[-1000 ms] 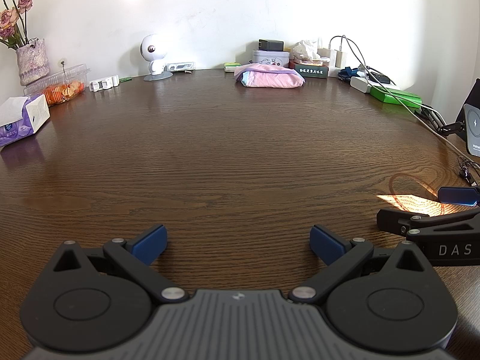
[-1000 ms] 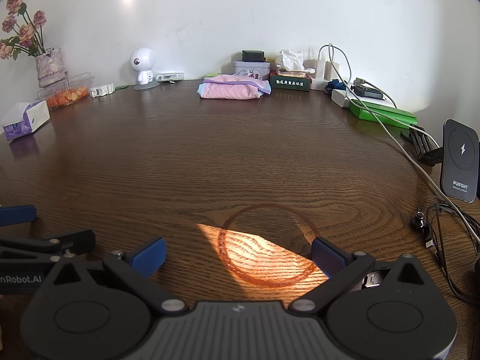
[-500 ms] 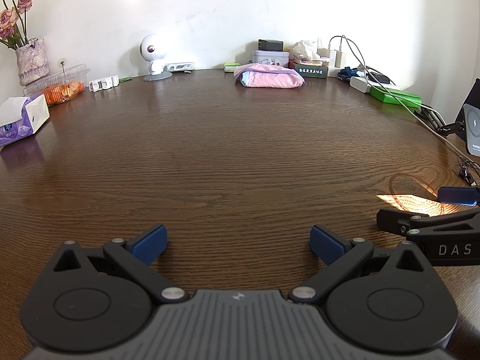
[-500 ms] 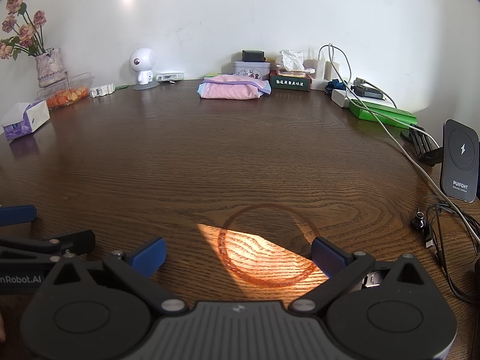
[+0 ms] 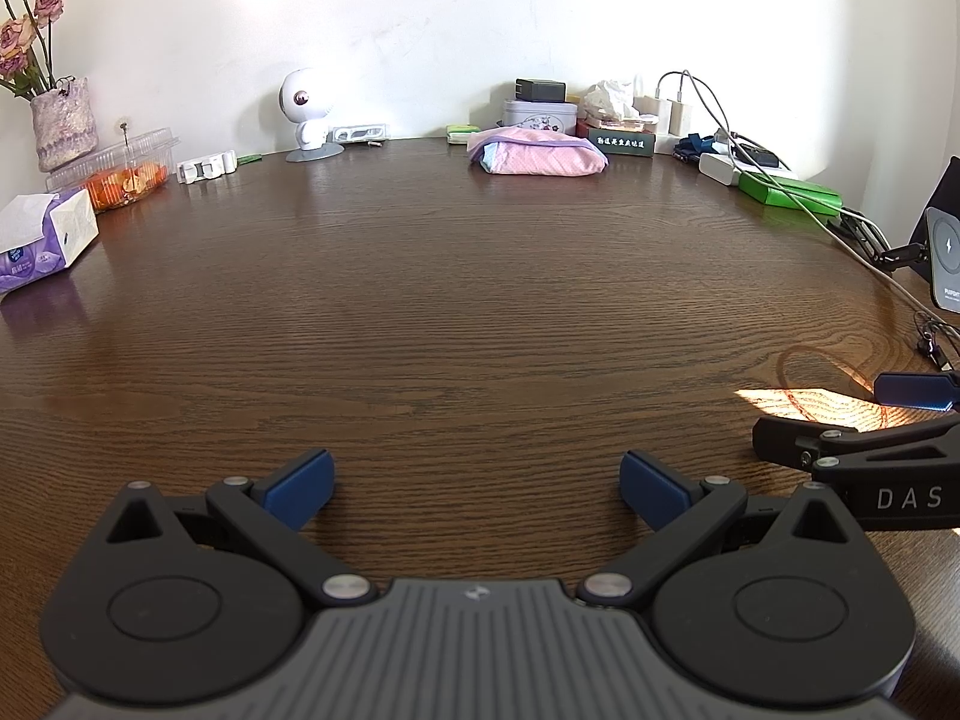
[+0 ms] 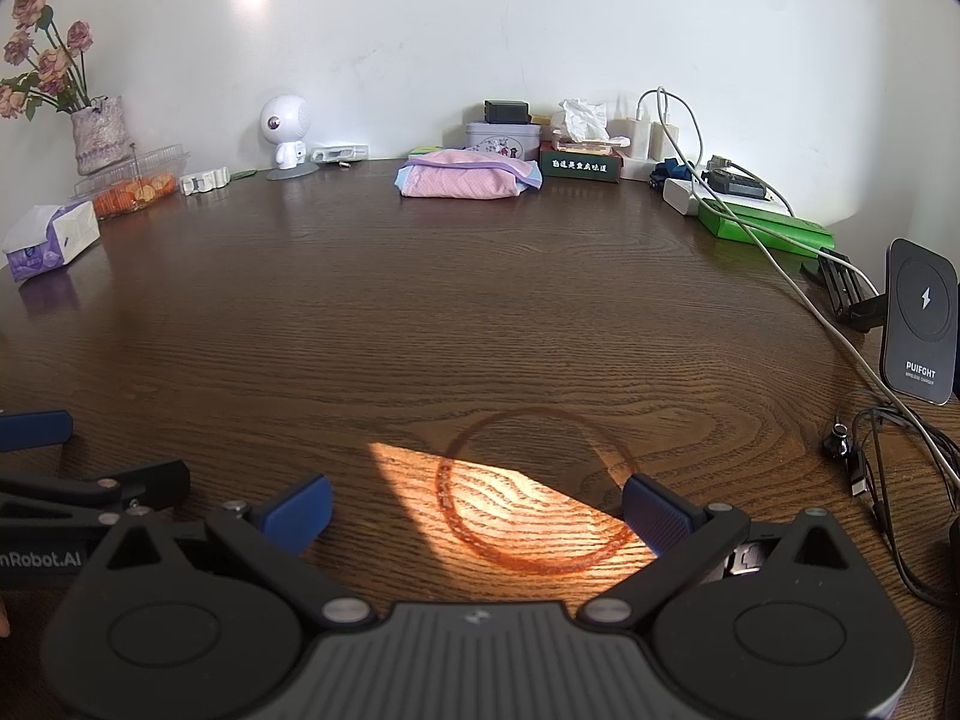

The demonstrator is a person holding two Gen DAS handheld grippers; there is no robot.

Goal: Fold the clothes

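A folded pink garment (image 5: 537, 157) with light-blue and lilac layers lies at the far edge of the dark wooden table (image 5: 456, 312), also seen in the right wrist view as the pink garment (image 6: 465, 181). My left gripper (image 5: 477, 483) rests low at the near edge, open and holding nothing. My right gripper (image 6: 477, 507) sits beside it to the right, open and holding nothing, over a sunlit ring mark (image 6: 531, 495). Each gripper shows at the side of the other's view: the right gripper (image 5: 864, 420), the left gripper (image 6: 78, 456).
Along the far wall stand a vase of flowers (image 6: 99, 132), a plastic box of orange food (image 5: 120, 171), a tissue pack (image 5: 42, 246), a white robot figure (image 5: 306, 117), tins and boxes (image 6: 576, 156). Cables, a green box (image 6: 765, 228) and a wireless charger (image 6: 921, 330) crowd the right side.
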